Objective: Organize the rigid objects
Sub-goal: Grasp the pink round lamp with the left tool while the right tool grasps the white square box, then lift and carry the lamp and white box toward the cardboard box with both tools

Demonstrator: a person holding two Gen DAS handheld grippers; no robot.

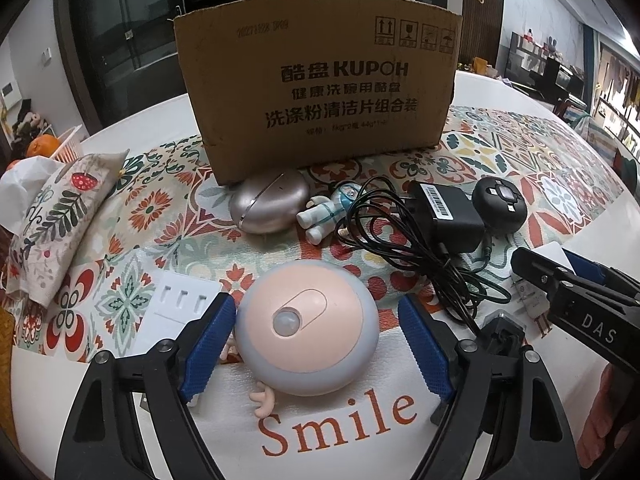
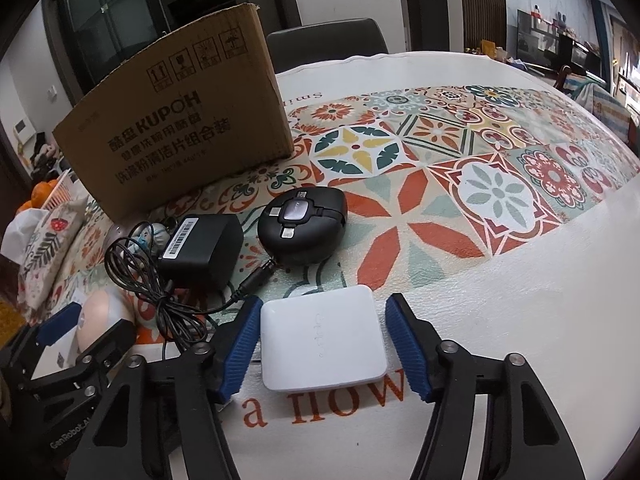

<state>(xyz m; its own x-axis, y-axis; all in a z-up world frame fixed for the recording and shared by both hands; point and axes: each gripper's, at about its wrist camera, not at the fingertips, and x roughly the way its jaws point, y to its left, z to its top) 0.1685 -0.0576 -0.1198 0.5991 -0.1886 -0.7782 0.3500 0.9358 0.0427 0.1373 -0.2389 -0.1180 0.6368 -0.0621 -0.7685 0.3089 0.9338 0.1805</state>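
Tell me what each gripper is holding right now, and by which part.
Nothing is held. The left gripper is open around the round pink night light, with a gap showing at its right finger. The right gripper is open around the white square box, fingers apart from its sides.

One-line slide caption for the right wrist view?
Open right gripper straddles a white square device on the patterned tablecloth, cardboard box behind.

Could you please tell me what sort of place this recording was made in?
Most likely a home dining or living room: a table under a patterned tablecloth, a dining chair behind it, and a TV cabinet with ornaments in the background.
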